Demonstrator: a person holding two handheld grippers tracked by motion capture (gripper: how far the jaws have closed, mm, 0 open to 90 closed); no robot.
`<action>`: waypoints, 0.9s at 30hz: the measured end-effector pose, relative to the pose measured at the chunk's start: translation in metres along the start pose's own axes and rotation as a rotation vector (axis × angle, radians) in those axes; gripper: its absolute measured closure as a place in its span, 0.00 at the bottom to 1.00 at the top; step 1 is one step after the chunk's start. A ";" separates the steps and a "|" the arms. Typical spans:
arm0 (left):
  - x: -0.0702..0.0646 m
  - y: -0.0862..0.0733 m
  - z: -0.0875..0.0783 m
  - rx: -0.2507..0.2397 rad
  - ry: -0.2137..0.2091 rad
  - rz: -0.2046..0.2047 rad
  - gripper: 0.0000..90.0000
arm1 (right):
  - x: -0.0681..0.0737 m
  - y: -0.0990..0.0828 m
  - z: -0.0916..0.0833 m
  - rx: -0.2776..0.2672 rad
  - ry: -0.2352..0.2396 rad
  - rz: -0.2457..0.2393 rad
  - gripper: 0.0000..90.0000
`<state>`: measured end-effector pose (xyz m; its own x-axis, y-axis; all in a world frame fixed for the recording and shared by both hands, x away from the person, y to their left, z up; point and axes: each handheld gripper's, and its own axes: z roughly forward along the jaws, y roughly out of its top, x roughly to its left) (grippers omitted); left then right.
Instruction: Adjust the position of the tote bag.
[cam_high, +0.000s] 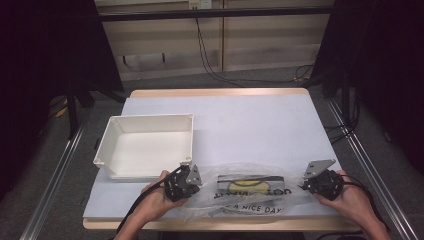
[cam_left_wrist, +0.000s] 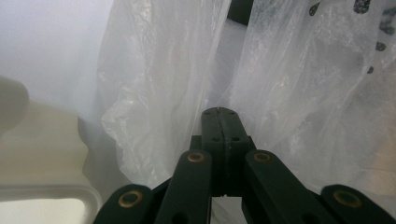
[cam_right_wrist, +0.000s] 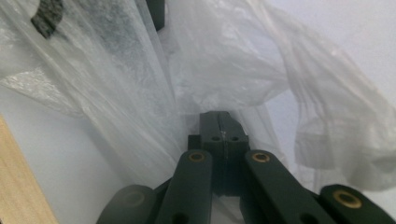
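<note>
A thin clear plastic bag (cam_high: 250, 201) with black lettering and a yellow smiley lies at the table's front edge. A dark flat object (cam_high: 235, 179) shows through it. My left gripper (cam_high: 199, 185) sits at the bag's left end and my right gripper (cam_high: 303, 186) at its right end, each held in a hand. In the left gripper view the jaws are pressed together (cam_left_wrist: 218, 113) with the bag's film (cam_left_wrist: 154, 93) gathered at their tips. The right gripper view shows the same: jaws together (cam_right_wrist: 217, 115), folds of film (cam_right_wrist: 219, 70) converging on them.
An open white plastic box (cam_high: 150, 119) stands on the left of the pale blue table top (cam_high: 250, 120), just behind my left gripper; its corner (cam_left_wrist: 42, 154) shows in the left gripper view. The table's wooden front edge (cam_right_wrist: 18, 186) lies close to my right gripper.
</note>
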<state>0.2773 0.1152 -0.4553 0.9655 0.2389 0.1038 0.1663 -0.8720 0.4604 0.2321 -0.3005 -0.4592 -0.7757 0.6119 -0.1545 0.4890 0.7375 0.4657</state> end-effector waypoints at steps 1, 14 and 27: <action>0.001 0.001 0.000 0.001 -0.016 0.000 1.00 | 0.000 0.000 0.000 0.011 -0.012 -0.003 1.00; 0.000 0.008 0.005 -0.001 -0.015 0.018 1.00 | -0.015 -0.013 -0.003 -0.006 -0.033 0.045 1.00; -0.007 -0.005 -0.004 0.012 0.021 0.040 1.00 | -0.013 -0.014 -0.003 -0.010 -0.038 0.046 1.00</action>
<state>0.2688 0.1199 -0.4550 0.9671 0.2122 0.1404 0.1299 -0.8862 0.4447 0.2345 -0.3197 -0.4610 -0.7369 0.6554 -0.1660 0.5191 0.7058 0.4820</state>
